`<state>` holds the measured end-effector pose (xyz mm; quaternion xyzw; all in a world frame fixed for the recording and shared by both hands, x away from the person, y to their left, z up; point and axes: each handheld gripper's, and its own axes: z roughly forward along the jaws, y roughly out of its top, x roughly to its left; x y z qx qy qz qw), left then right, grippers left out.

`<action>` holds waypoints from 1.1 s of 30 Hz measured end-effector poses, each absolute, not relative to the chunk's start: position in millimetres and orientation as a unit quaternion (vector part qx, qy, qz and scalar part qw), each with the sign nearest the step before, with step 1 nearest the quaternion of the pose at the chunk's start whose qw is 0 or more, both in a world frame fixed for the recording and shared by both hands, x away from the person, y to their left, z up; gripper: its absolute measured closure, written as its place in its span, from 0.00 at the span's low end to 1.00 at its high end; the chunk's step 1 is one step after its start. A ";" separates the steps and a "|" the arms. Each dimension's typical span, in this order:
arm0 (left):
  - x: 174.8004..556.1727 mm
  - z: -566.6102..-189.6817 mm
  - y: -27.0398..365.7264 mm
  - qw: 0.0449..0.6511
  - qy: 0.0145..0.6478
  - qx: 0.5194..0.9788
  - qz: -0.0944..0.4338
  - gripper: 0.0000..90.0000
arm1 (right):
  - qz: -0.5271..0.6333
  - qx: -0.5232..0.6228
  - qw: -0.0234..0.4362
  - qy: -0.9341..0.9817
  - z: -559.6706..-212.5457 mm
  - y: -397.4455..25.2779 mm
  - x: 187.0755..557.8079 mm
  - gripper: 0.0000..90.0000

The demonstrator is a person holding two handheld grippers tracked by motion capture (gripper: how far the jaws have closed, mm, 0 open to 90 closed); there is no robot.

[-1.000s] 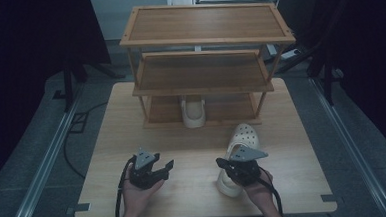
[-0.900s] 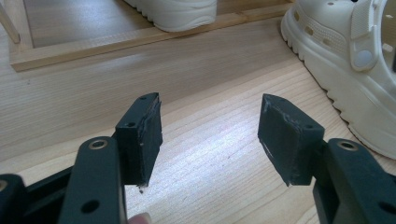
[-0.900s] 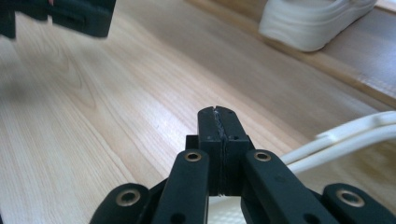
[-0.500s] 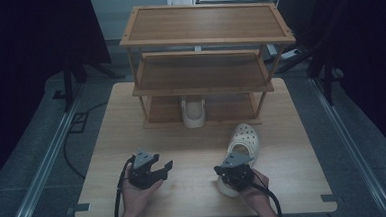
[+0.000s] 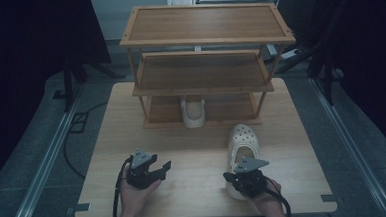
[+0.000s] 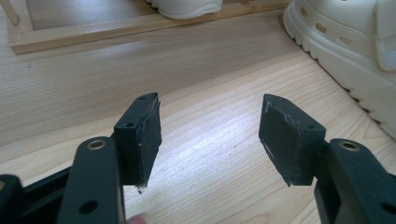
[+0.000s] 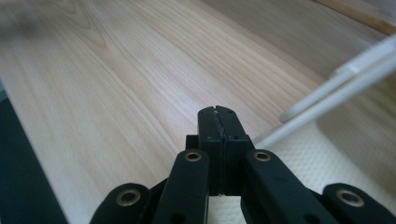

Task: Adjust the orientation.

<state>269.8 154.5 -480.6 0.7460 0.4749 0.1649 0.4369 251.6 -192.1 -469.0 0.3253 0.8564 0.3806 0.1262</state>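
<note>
The right gripper (image 5: 233,177), fingers pressed together, hovered over the clog's (image 5: 243,145) heel on the counter (image 5: 193,153); the left gripper's (image 5: 160,166) fingers were spread.

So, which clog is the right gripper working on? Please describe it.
Start at the wooden rack on the table. In front of it, toward the person's right, a cream clog lies in the open, heel under the right gripper. The other clog sits inside the rack.

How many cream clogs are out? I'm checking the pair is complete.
2. One clog sits on the bottom shelf of the wooden rack; the other clog lies on the table, its heel end under the right hand-held gripper.
</note>
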 end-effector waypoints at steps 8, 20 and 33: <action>270.4 -480.4 158.9 0.436 0.482 0.742 0.163 0.44 | 0.400 0.355 0.102 0.839 -470.1 -226.8 243.1 1.00; 271.0 -478.2 163.8 0.439 0.486 0.739 0.160 0.43 | 0.408 0.347 0.102 0.839 -467.1 -231.7 241.6 0.88; 271.7 -481.2 163.0 0.436 0.489 0.740 0.154 0.43 | 0.456 0.367 0.176 0.791 -442.1 -250.2 240.1 0.71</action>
